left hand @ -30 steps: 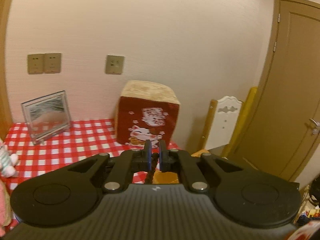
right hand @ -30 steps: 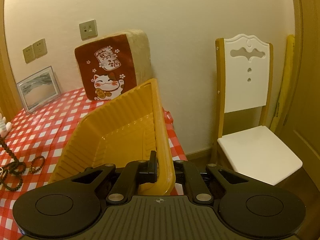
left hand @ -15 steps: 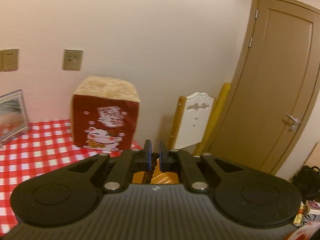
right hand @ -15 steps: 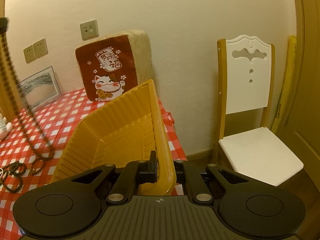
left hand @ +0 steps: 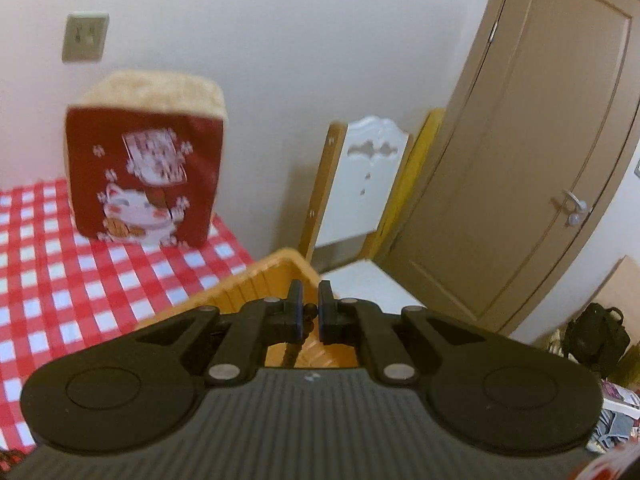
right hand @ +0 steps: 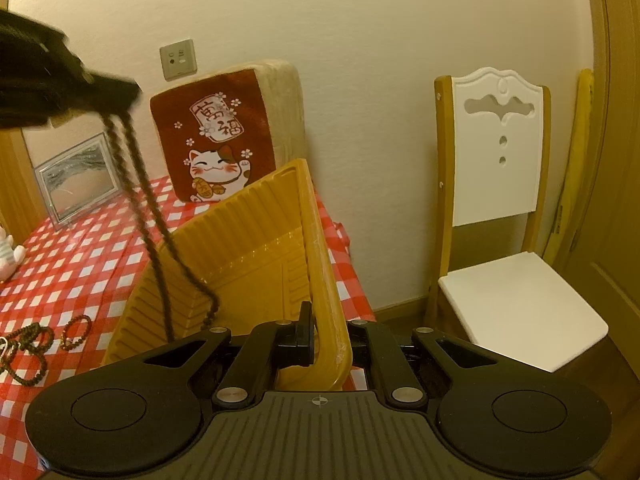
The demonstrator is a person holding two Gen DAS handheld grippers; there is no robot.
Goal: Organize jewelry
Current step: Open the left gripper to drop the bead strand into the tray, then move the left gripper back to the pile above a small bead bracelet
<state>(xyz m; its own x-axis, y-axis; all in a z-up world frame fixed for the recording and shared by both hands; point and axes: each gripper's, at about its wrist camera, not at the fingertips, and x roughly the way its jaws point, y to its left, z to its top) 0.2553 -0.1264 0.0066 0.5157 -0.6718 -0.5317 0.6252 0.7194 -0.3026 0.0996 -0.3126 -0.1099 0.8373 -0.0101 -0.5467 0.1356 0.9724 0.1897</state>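
Two handheld grippers work over a table covered in a red-and-white checked cloth (right hand: 92,256). The right gripper (right hand: 326,340) has its fingers clamped on the near rim of a yellow ribbed plastic tray (right hand: 240,248), holding the tray tilted up on edge so its inside faces toward nine o'clock. In the right wrist view, the left gripper (right hand: 116,94) enters at ten o'clock as a dark, blurred shape, and a long strand of dark brown beads (right hand: 148,204) hangs from it in a doubled loop. The lower end of the strand reaches down into the tray, near its ribbed floor; whether it touches is hard to tell. In the left wrist view, the left gripper (left hand: 309,312) has its fingers nearly together, pinching the bead strand (left hand: 296,344), which drops out of sight below, with the tray (left hand: 256,280) directly under it. More dark bead bracelets (right hand: 32,344) lie on the cloth at eight o'clock, well apart from the tray. A red cushion with a lucky cat (right hand: 216,140) stands against the wall at twelve o'clock, a framed picture (right hand: 76,176) leans at ten o'clock, and a white-backed chair (right hand: 500,152) stands at two o'clock.
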